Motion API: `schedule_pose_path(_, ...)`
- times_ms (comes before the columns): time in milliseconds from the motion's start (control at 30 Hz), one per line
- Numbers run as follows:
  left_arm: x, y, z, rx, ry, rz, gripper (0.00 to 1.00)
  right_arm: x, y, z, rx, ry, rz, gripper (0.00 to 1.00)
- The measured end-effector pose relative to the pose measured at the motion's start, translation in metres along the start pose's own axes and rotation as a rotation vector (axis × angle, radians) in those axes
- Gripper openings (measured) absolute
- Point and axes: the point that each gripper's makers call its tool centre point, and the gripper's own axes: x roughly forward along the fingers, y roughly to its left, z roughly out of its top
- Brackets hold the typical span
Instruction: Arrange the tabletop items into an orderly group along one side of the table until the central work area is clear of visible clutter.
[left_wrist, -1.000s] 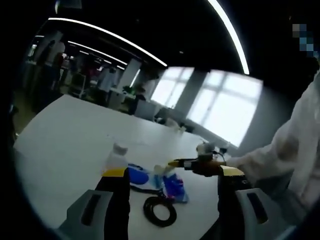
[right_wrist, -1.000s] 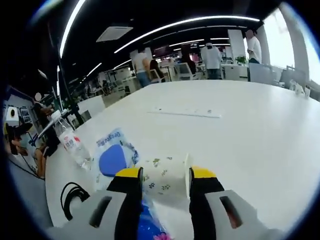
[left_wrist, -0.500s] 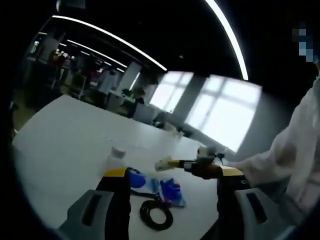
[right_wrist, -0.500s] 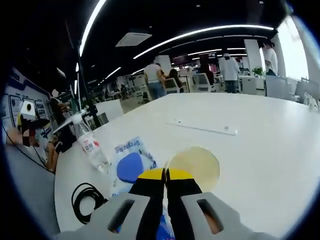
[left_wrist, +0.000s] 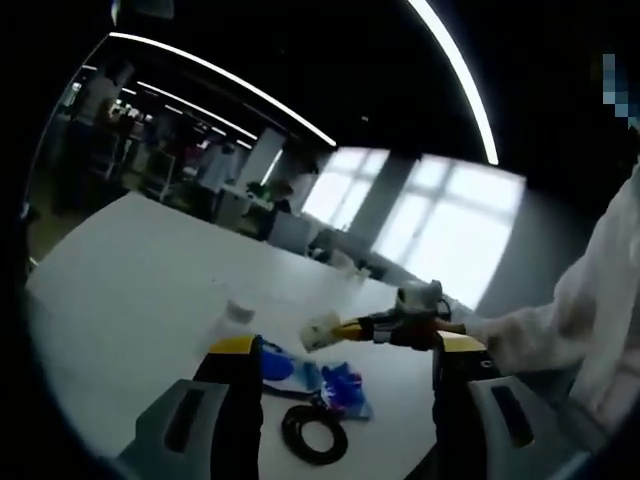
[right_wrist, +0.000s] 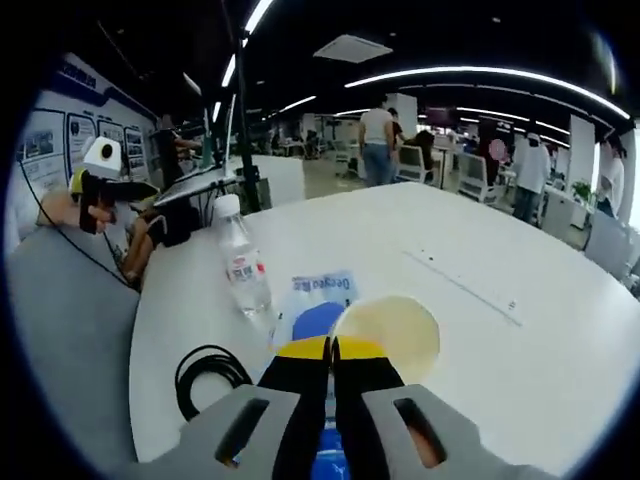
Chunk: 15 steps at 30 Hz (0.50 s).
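White table (right_wrist: 520, 360) below, right gripper (right_wrist: 331, 347) pinches paper cup (right_wrist: 388, 335) rim.

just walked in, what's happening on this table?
A person is tidying a white table with two handheld tongs. The right tongs are shut on the rim of a paper cup, held above the table. The left tongs hang open. A water bottle, a blue packet and a black cable coil lie grouped nearby.

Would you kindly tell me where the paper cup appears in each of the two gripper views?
Left gripper view: paper cup at centre, held up by the right gripper.
Right gripper view: paper cup just above centre-bottom, mouth towards the camera.
Shared landmark: black cable coil on the table.
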Motion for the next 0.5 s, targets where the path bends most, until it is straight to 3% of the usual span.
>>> schedule_pose_path(400,-0.003,-0.001,0.009,-0.009,-0.033,0.004,0.64,0.02,0.06,0.014,-0.105,0.088,0.124,0.0)
schedule_pose_path(500,-0.004,-0.001,0.01,-0.012,-0.036,0.011,0.64,0.023,0.065,0.014,-0.107,0.11,0.14,0.0)
